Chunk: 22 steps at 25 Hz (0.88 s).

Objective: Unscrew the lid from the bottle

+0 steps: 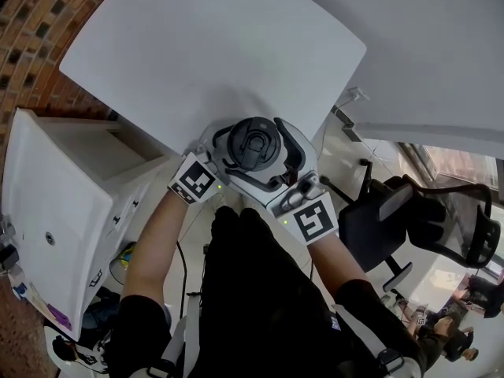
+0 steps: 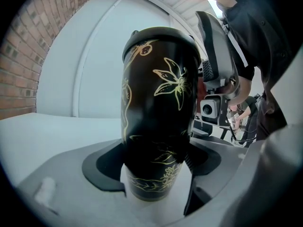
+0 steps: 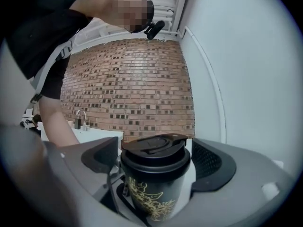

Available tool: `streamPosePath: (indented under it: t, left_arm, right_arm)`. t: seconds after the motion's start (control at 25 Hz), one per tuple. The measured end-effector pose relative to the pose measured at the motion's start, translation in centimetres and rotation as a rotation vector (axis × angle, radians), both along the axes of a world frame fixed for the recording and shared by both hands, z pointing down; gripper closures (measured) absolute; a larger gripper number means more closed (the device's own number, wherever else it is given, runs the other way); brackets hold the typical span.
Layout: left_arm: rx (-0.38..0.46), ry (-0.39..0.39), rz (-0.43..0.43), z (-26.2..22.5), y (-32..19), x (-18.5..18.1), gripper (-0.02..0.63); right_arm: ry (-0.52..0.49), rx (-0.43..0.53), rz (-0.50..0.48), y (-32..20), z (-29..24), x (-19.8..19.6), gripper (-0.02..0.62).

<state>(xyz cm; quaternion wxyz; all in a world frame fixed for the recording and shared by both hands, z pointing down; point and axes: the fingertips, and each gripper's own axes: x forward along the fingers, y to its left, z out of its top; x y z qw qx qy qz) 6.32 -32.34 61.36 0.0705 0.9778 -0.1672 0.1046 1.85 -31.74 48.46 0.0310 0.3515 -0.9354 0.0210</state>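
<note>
Two grippers attend one item, a black bottle [image 2: 158, 103] with gold flower print, upright at the near edge of the white table [image 1: 213, 46].

Left gripper [image 2: 156, 174]: jaws pinch the bottle's lower body, pads against both flanks. Grip looks sound.

Right gripper [image 3: 156, 164]: jaws stand spread, one on each side of the black lid [image 3: 154, 148], with a gap showing on both sides. Nothing is held.

Lid: seated on the bottle's mouth. How far it has been loosened cannot be told.

Step in hand, as judged: re-gripping the lid for a turn.

Recommendations:
- Close the right jaws on the lid's ribbed band only, not on the raised flap on top and not on the body below it.
- Centre the lid between the pads before closing, so that it is not pushed sideways.
- Turn about the bottle's own axis, keeping the right gripper level.
- Hold the left clamp firm. If the body turns with the lid, the thread will not release.
</note>
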Motion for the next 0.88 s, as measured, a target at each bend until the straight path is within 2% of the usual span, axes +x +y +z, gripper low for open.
streamPosePath:
  t: [0.12, 0.24, 0.36, 0.68, 0.8, 0.88]
  left_arm:
    - [0.0, 0.0, -0.001, 0.02, 0.01, 0.02, 0.222]
    - [-0.002, 0.002, -0.002, -0.05, -0.02, 0.04, 0.222]
    - [-0.001, 0.0, 0.0, -0.01, -0.03, -0.01, 0.222]
    - [-0.002, -0.001, -0.004, -0.05, 0.14, 0.17, 0.222]
    - [-0.001, 0.0, -0.003, -0.09, 0.04, 0.18, 0.221]
    - [-0.001, 0.001, -0.002, -0.1, 0.06, 0.16, 0.221]
  right_arm:
    - [-0.009, -0.023, 0.004, -0.24, 0.62, -0.06, 0.138]
    - [-0.034, -0.048, -0.038, -0.32, 0.65, 0.03, 0.156]
    - [-0.037, -0.069, -0.141, -0.17, 0.76, -0.03, 0.147]
    - [-0.012, -0.119, -0.532, 0.6, 0.65, -0.19, 0.147]
    - [-0.007, -0.11, -0.601, 0.59, 0.39, -0.39, 0.147]
    - [-0.02, -0.105, -0.587, 0.49, 0.19, -0.5, 0.147]
